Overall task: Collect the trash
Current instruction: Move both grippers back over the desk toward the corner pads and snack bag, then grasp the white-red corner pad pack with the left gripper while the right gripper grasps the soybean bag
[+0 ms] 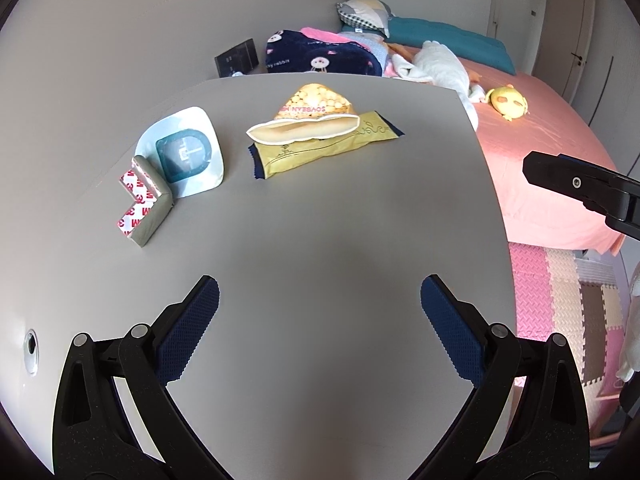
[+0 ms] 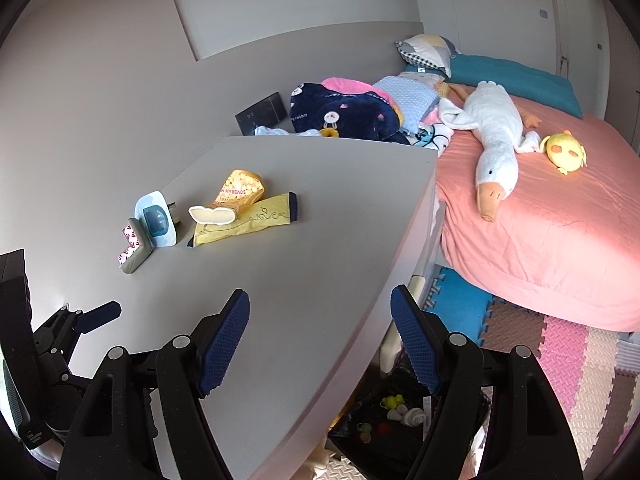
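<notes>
Both wrist views down onto table (image 1: 320,220)

On the table (image 1: 320,220), a corner guard (image 1: 142,204) lies at the left, touching a square packet (image 1: 186,156) that stands just behind it. To the right, a snack bag (image 1: 316,106) rests on a flat wrapper (image 1: 320,148). Behind and to the right of the table is a bed (image 2: 560,240) with a plush goose (image 2: 496,136) on it.
</notes>
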Motion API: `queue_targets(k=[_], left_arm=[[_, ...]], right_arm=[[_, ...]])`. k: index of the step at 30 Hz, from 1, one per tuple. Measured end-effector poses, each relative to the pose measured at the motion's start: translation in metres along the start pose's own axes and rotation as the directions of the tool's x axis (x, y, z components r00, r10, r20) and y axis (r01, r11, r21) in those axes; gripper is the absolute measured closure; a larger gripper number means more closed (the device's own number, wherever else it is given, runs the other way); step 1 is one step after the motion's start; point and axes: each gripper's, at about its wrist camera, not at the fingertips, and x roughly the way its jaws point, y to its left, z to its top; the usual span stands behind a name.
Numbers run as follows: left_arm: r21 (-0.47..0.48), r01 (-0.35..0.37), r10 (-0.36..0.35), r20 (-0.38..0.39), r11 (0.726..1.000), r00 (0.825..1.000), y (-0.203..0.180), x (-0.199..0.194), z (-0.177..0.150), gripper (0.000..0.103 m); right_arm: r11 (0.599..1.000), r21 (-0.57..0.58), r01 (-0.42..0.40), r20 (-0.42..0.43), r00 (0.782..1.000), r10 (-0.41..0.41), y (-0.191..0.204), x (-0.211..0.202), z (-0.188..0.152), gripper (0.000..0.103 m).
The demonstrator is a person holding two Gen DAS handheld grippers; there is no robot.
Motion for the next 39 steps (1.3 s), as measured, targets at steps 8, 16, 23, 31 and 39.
queue_targets(k=[8,16,23,31,39], left_arm=[[-0.043,-0.017,0.017,0.007,0.999,1.0,0.03,0.004,0.005,0.005],[-0.087,-0.052,0.053,0.016,0.995,0.998,0.06,0.011,0.012,0.005],[-0.126,-0.062,0.063,0.004,0.99,0.998,0.085,0.022,0.02,0.005],[-0.156,-0.069,0.069,-0.004,0.985,0.998,0.11,0.035,0.029,0.005],[-0.18,-0.099,0.095,-0.027,0.979,0.995,0.134,0.053,0.037,0.005]], right_arm=[[0.999,-0.027,-0.018,-0.004,1.0,0.017,0.018,0.02,0.013,0.029],[0.997,-0.071,-0.026,-0.018,1.0,0.024,0.035,0.043,0.026,0.029],[0.994,-0.101,-0.037,-0.029,0.999,0.034,0.046,0.064,0.038,0.029],[0.989,-0.137,-0.052,-0.035,0.998,0.047,0.057,0.085,0.059,0.029],[0.983,-0.168,-0.067,-0.049,0.997,0.06,0.065,0.11,0.079,0.029]])
